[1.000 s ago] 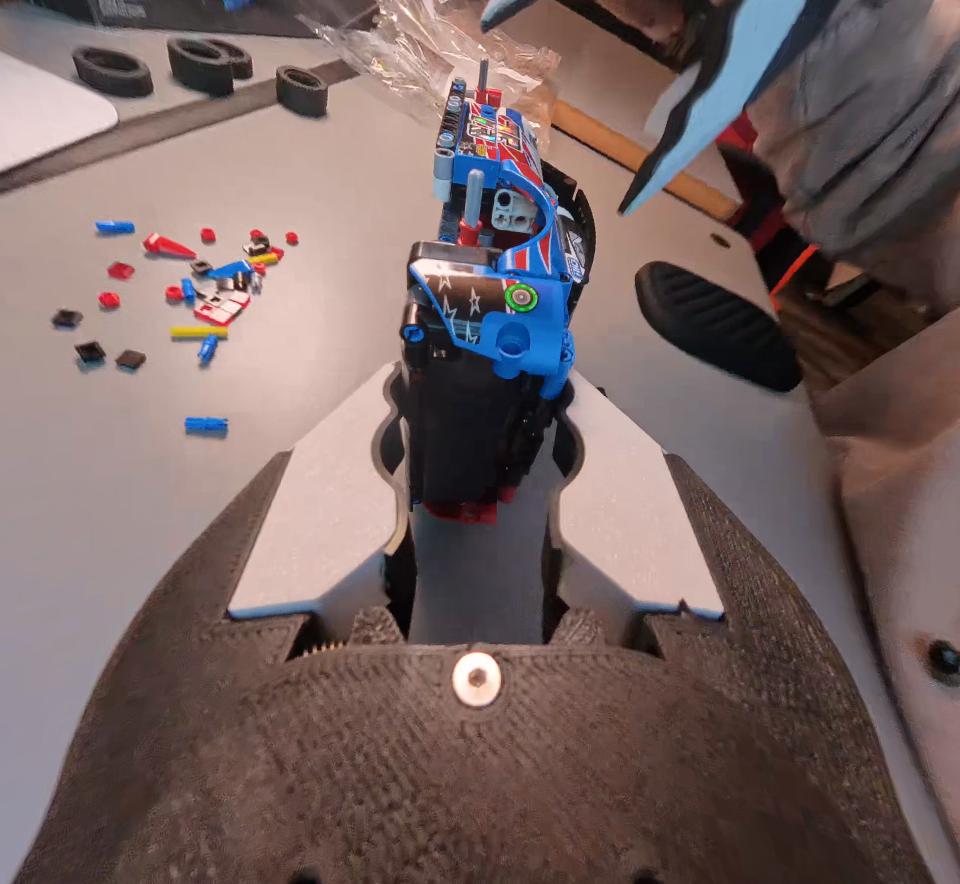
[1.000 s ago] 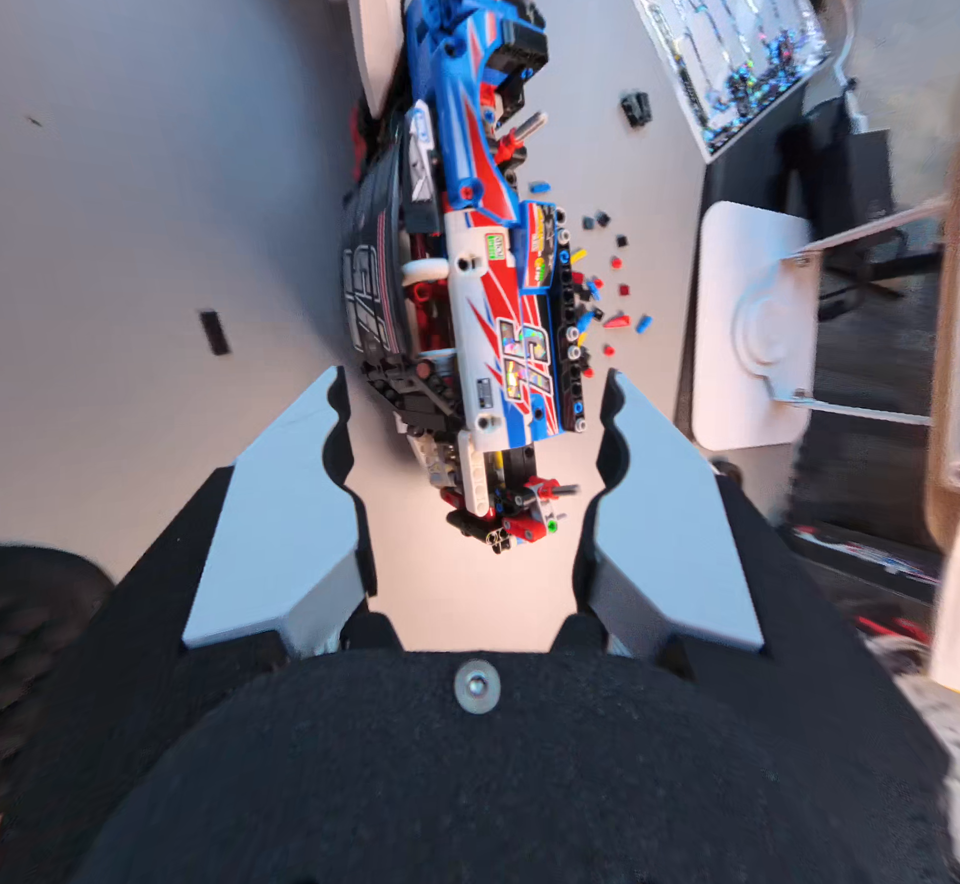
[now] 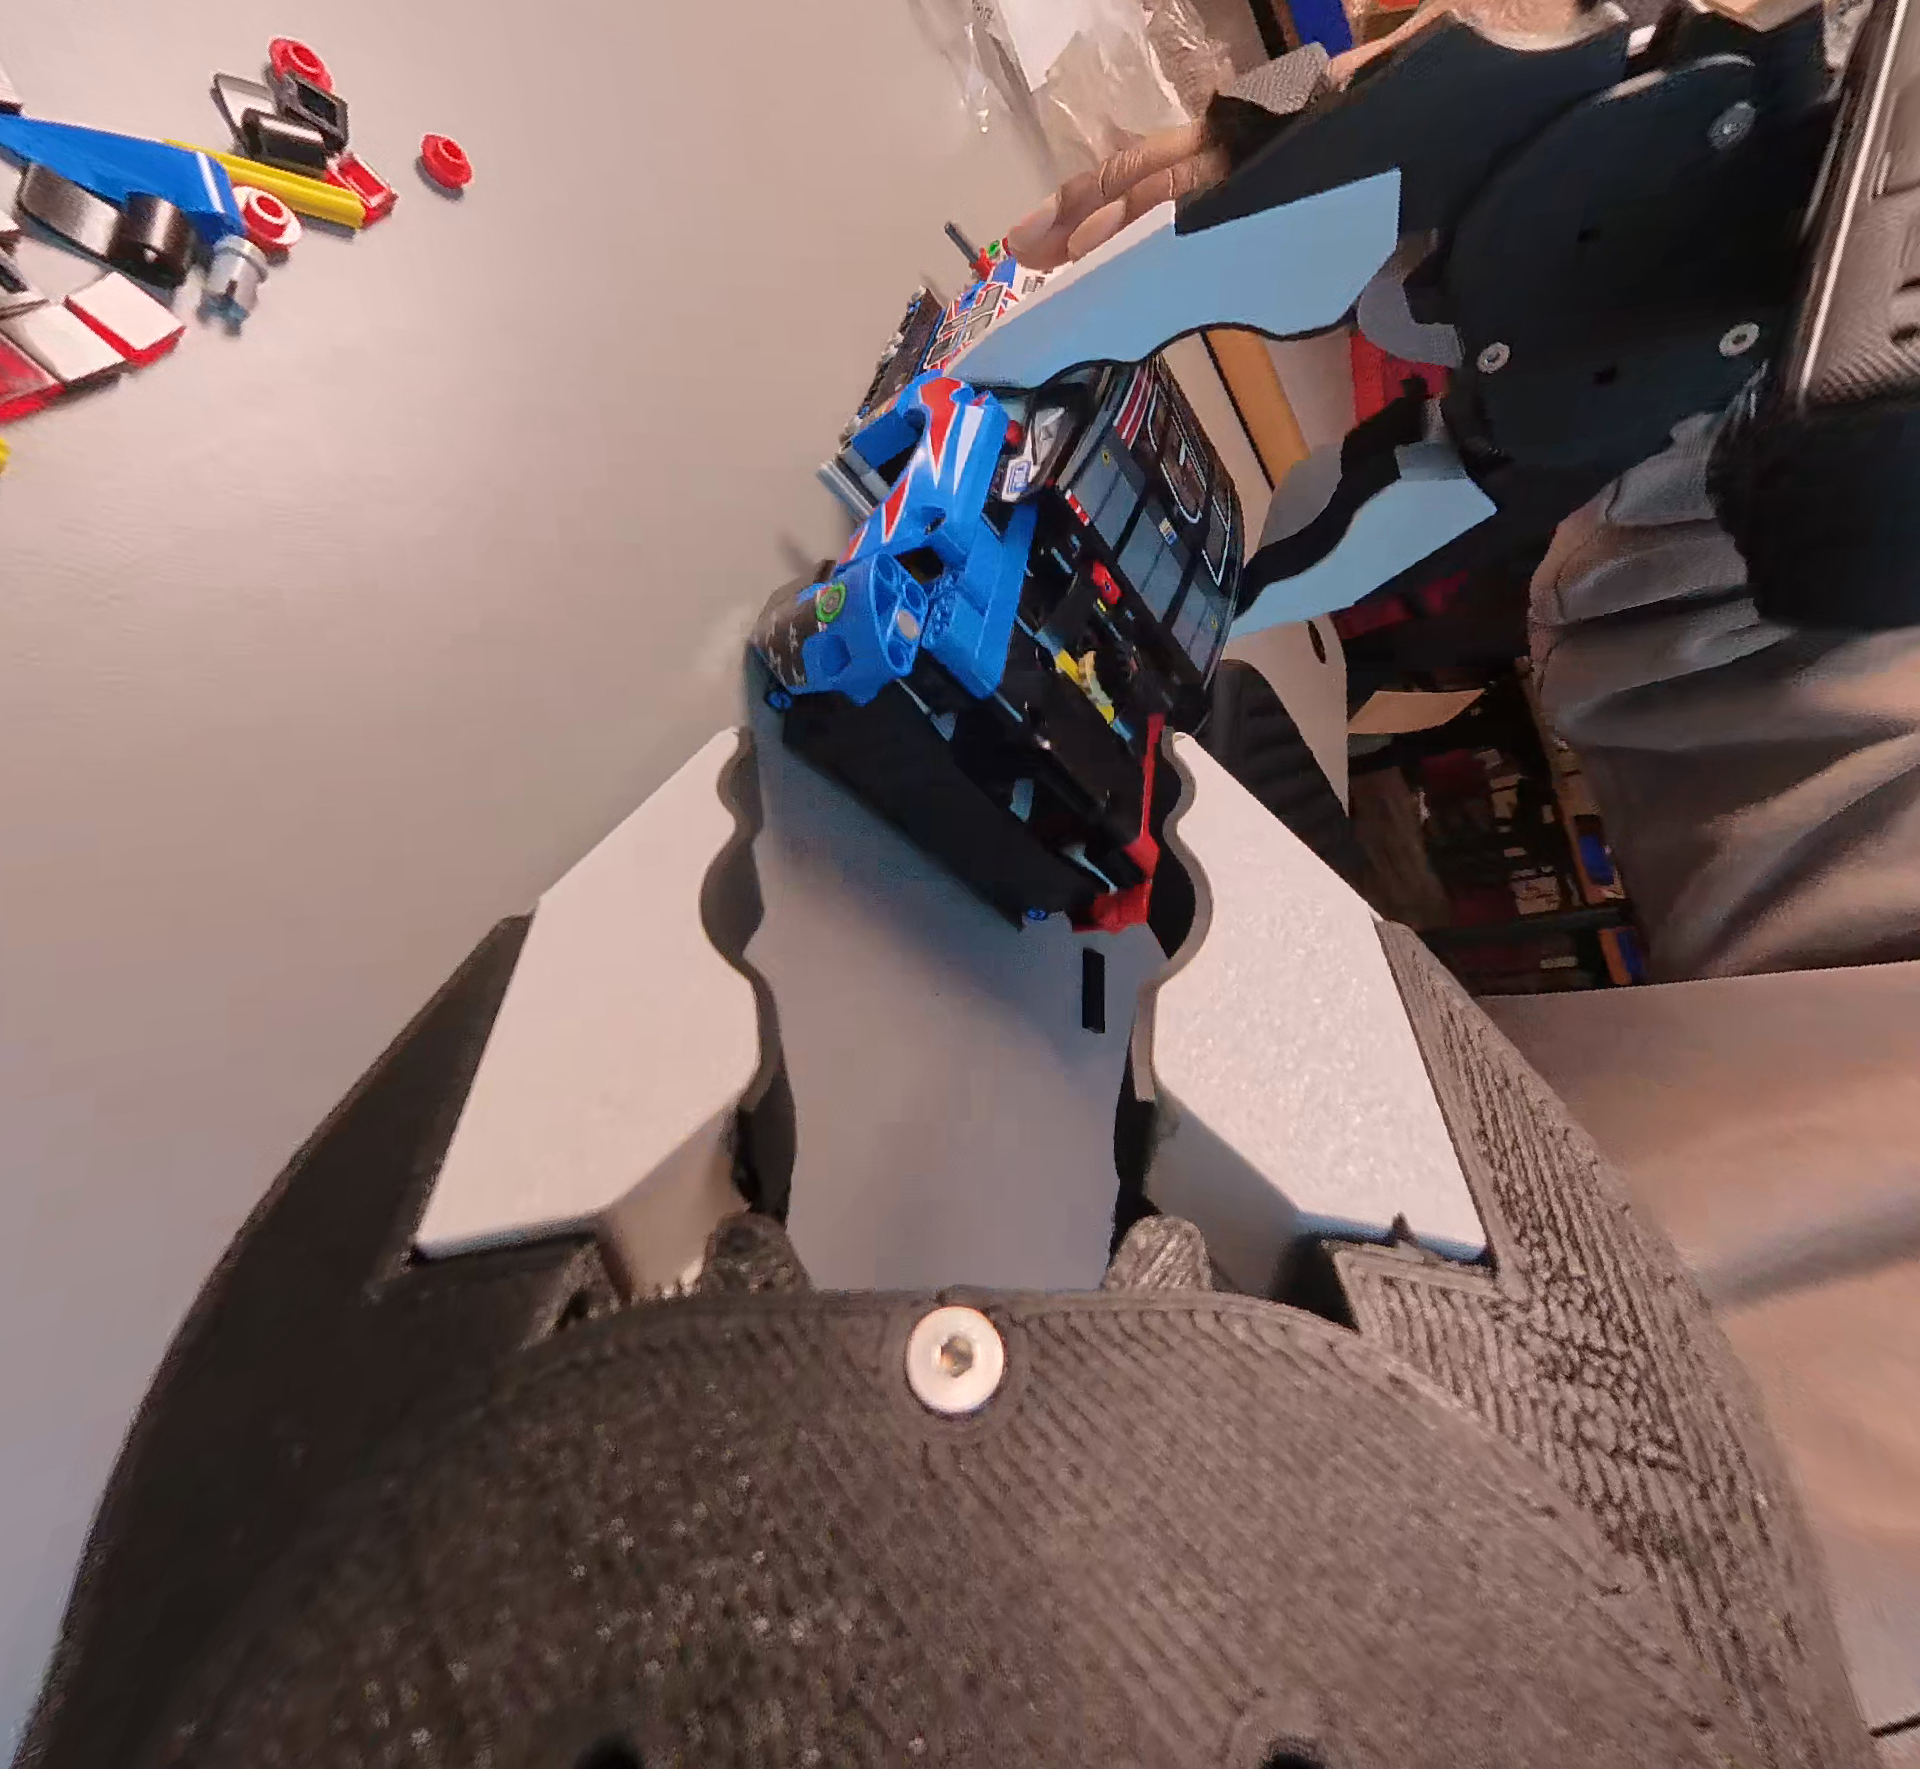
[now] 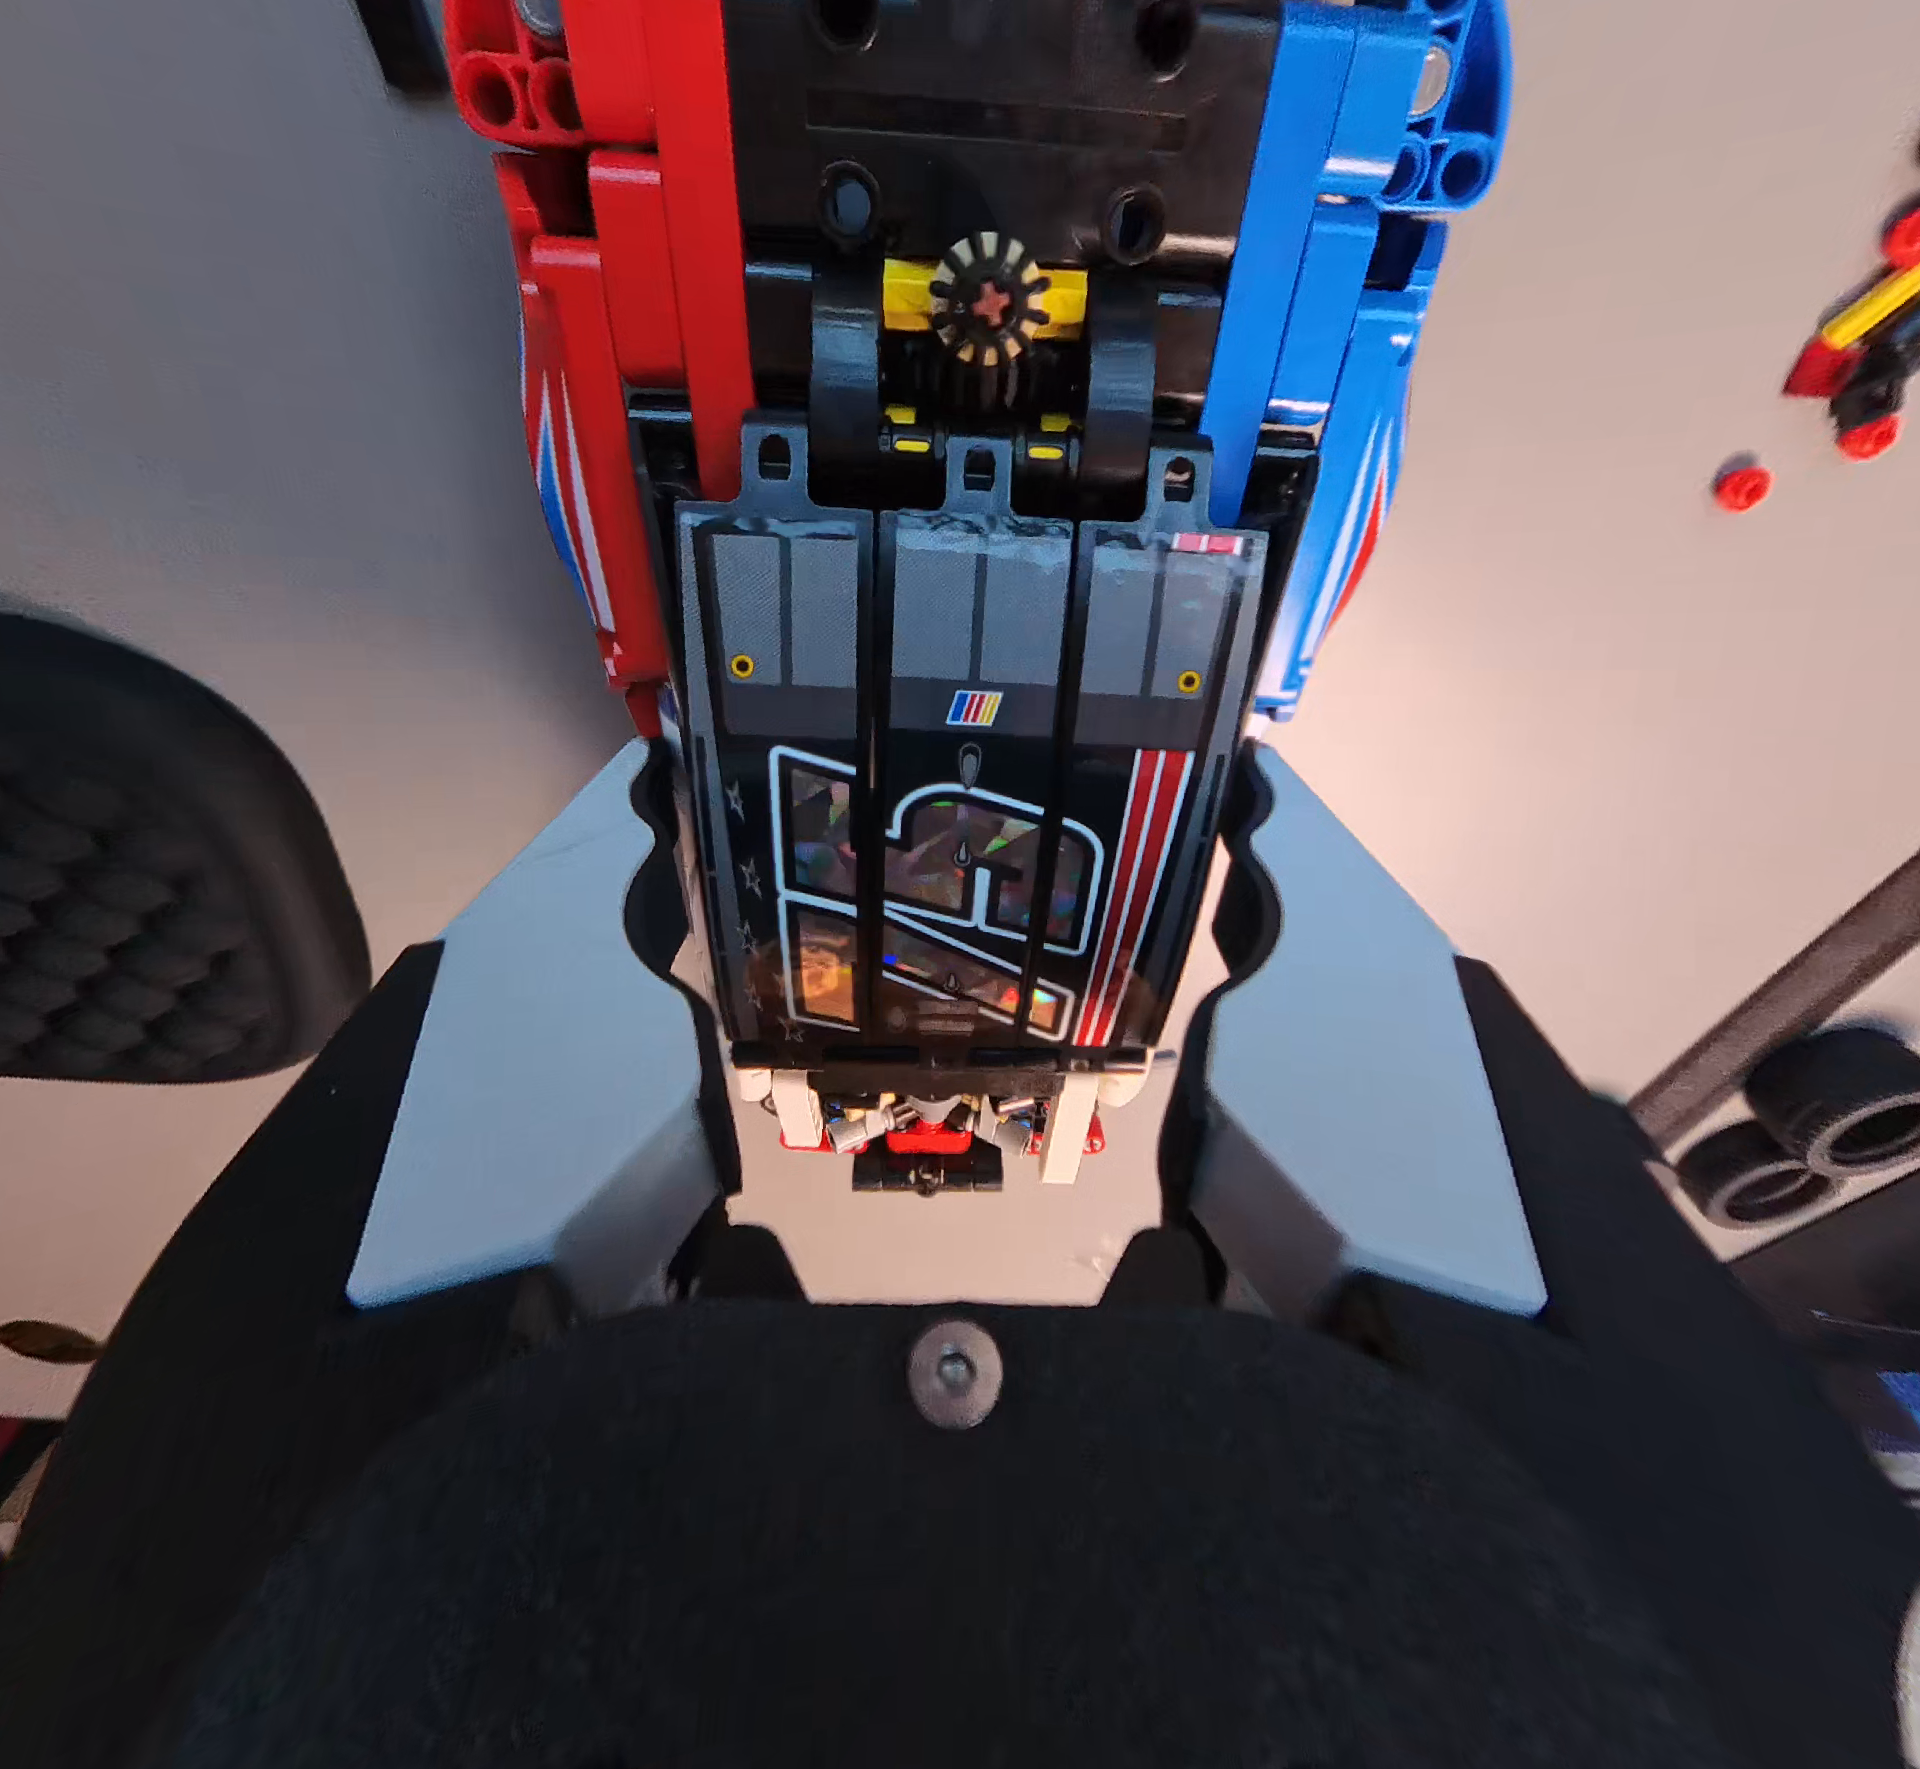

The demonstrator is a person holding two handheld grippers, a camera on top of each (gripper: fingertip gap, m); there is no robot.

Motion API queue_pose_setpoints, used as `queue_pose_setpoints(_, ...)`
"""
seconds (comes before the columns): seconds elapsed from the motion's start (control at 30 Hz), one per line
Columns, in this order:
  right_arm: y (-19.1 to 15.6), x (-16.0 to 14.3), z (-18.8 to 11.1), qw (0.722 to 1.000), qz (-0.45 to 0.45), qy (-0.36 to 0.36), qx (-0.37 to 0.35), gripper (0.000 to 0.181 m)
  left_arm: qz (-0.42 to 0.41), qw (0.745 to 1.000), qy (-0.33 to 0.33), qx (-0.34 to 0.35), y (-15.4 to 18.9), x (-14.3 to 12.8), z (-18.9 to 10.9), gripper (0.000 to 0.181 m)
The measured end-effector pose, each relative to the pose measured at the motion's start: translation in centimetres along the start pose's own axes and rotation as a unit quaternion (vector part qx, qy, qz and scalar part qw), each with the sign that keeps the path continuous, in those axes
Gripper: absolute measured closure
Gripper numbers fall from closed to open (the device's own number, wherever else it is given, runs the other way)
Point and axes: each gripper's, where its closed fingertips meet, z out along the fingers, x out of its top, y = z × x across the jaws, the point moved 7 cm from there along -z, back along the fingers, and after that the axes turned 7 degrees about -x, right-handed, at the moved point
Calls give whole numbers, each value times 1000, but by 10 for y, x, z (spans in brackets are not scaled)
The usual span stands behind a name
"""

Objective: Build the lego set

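Gripping the lego car at frame centre, right gripper closed around its black roof. Only in left wrist view: left gripper part-open, bracketing the car's end, contact unclear; loose bricks upper left on the worktop.

Big holographic sticker across the black roof of the car, large white-outlined characters filling it. Just above, a small striped badge in blue, red and yellow. From the left wrist, side decals in red and blue, too small to read.
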Motion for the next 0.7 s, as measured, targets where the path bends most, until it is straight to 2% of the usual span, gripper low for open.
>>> queue_pose_setpoints(0.1,2,-17,-1,1000,6,-8,-12,79,44,999,12,7,12,-3,-7,108)
queue_pose_setpoints(0.33,7,-73,-1,994,-20,-107,-25,80,162,985,8,61,44,-29,-31,109)
queue_pose_setpoints(0.47,13,-98,-2,990,-20,-136,-43,80,212,972,25,101,54,-43,-52,110)
queue_pose_setpoints(0.6,19,-112,-3,989,16,-136,-56,80,237,960,50,138,58,-56,-70,110)
queue_pose_setpoints(0.7,25,-120,-3,990,76,-102,-58,80,264,947,70,171,59,-62,-81,110)
